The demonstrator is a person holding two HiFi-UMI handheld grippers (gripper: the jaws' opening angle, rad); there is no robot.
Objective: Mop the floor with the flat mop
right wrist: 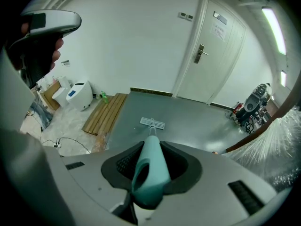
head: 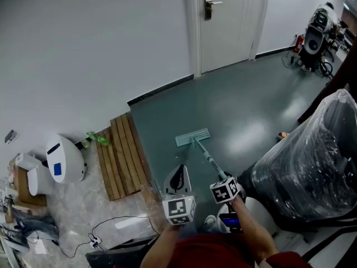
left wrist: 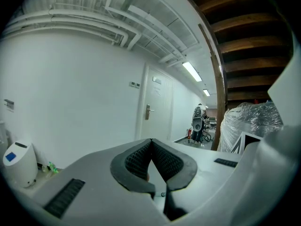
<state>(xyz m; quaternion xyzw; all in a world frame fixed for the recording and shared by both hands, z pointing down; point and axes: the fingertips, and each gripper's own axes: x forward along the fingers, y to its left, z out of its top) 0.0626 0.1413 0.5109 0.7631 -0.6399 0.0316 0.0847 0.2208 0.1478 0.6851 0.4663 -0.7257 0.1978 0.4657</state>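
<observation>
- A flat mop (head: 193, 137) with a slim pale teal pole and a thin, pale rectangular head lies head-down on the smooth, glossy, dark grey-green floor (head: 245, 99). It is out in front of the person and near a low platform of brown wooden slats (head: 122, 155).
- The right gripper (right wrist: 151, 145) has its dark ribbed jaws clamped on the rounded, hollow teal top end of the pole (right wrist: 150, 173).
- The left gripper (left wrist: 151, 142) has its jaws together at the tips with nothing between them. It is raised beside the right one, off the pole.
- The mop looks light and stiff. The smooth plastic grip may twist in the pads, and such a long pole held only at its end will likely wander.
- A second hold lower on the pole would probably steady it.
- A bulky dark load under crinkled clear plastic wrap (head: 312, 161) stands to the right.
</observation>
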